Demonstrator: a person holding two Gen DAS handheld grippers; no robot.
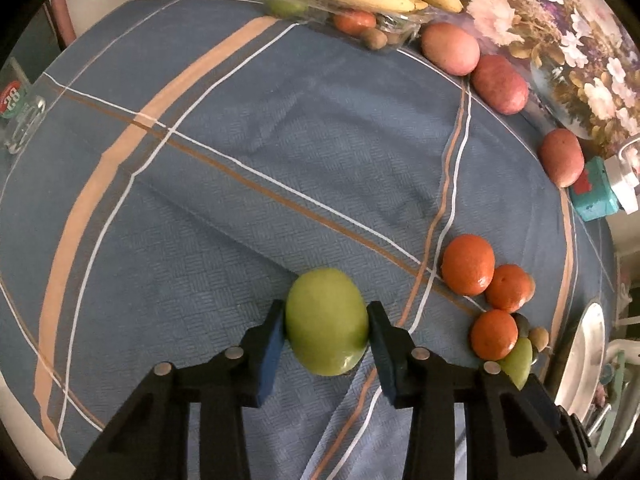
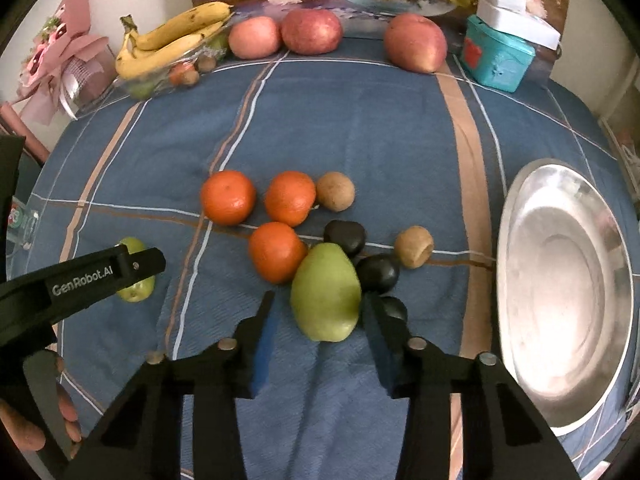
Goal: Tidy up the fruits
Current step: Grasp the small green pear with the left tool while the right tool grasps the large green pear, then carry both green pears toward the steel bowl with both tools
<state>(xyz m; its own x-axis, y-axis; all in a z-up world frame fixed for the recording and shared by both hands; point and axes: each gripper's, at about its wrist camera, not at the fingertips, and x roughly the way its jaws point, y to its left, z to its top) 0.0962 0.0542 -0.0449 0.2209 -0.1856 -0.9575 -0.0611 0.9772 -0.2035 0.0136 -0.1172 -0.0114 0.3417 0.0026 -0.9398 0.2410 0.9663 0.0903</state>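
Plainly, white "GenRobot.AI" lettering runs along the left black two-finger gripper point(image 1: 327, 334), whose blue pads clamp a round, smooth green apple point(image 1: 327, 322) resting on the blue plaid tablecloth point(image 1: 240, 184). The right black two-finger gripper point(image 2: 318, 320) stands wide around a green pear point(image 2: 326, 292), pads apart from it. Three oranges point(image 2: 227, 197) lie just beyond; a shiny steel bowl point(image 2: 560, 280) sits to the right.

Our table point(image 2: 360, 120), blue checked cloth: oranges point(image 2: 228, 197), apples point(image 2: 415, 43), pear point(image 2: 326, 292), steel bowl point(image 2: 516, 216), teal box point(image 2: 496, 58).
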